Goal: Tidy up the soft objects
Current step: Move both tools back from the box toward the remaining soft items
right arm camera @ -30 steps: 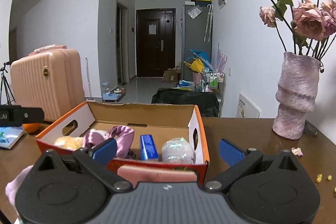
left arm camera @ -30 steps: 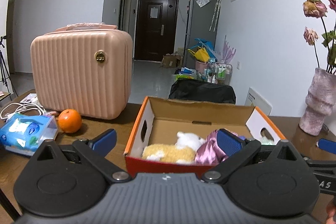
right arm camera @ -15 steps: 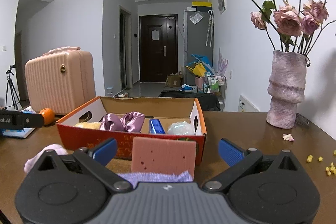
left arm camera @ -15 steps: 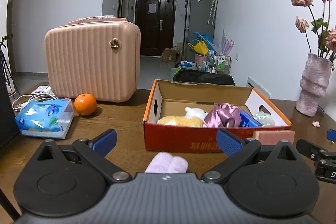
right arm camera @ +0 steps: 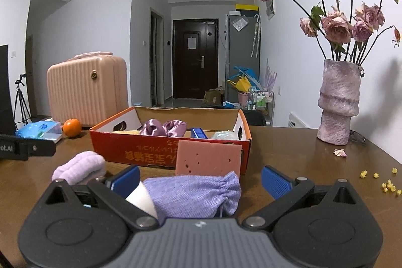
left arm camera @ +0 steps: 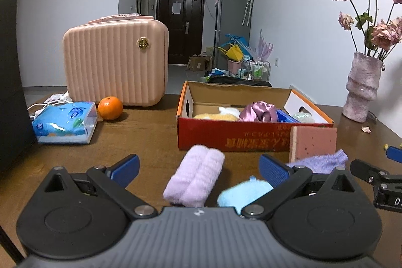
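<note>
An orange cardboard box (left arm camera: 226, 138) (right arm camera: 140, 153) on the wooden table holds a yellow plush (left arm camera: 216, 116), a purple satin scrunchie (left arm camera: 258, 111) (right arm camera: 163, 127), a blue item (right arm camera: 198, 133) and a pale bundle. In front of it lie a rolled lilac towel (left arm camera: 196, 176) (right arm camera: 80, 166), a light blue soft thing (left arm camera: 243, 192), a pink sponge (left arm camera: 312, 142) (right arm camera: 208, 158) leaning on the box, and a purple knit pouch (left arm camera: 324, 163) (right arm camera: 193, 194). My left gripper (left arm camera: 198, 168) is open, the towel between its fingers. My right gripper (right arm camera: 201, 178) is open over the pouch.
A pink ribbed case (left arm camera: 115, 62), an orange (left arm camera: 110, 104) and a blue tissue pack (left arm camera: 65, 122) stand at the left. A pink vase with dried roses (right arm camera: 338, 102) stands at the right, with petals and yellow crumbs (right arm camera: 387, 182) nearby. A dark panel (left arm camera: 12, 82) is at far left.
Both grippers have drawn back from the box toward the near table edge. The towel, blue thing, sponge and pouch have come into view in front of the box.
</note>
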`<state>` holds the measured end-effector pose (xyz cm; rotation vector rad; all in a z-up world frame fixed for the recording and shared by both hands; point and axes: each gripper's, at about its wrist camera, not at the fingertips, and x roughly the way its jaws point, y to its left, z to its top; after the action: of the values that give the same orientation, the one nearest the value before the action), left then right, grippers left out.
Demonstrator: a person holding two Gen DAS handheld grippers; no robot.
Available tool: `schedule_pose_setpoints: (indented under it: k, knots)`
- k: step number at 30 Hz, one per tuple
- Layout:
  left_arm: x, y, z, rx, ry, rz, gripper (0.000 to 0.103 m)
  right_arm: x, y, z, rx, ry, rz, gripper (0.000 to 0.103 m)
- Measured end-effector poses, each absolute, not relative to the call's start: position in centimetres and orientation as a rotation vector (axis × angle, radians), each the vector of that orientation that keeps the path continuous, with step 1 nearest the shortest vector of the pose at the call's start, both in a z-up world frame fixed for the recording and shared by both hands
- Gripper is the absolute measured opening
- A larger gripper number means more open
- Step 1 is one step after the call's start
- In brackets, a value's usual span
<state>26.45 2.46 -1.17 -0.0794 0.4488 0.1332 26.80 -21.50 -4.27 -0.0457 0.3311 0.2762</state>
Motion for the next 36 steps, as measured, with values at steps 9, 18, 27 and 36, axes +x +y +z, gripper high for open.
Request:
schedule_pose_setpoints:
  k: [9,18,27,36]
  knots:
    - [23.2,2.8,-2.0,-0.088,0.457,0.123,0.103,24.1,-21.6,-4.6,-0.04,0.337,0.283,0.103]
    - [20.9,3.3,-2.3,-0.101,0.443,0.113,0.103,22.3,-21.4,-5.3,-0.049,0.345,0.285,0.103]
    - [21.0,3.3,-2.6,-0.105,0.456,0.101,0.103,22.6,-21.2,-5.7,-0.06,0.356,0.284,0.103]
    - [21.1,3.9,-2.6,-0.116,0.458,0.11,0.103,23.6,-20.0,-6.3,-0.091,0.375,0.324,0.101]
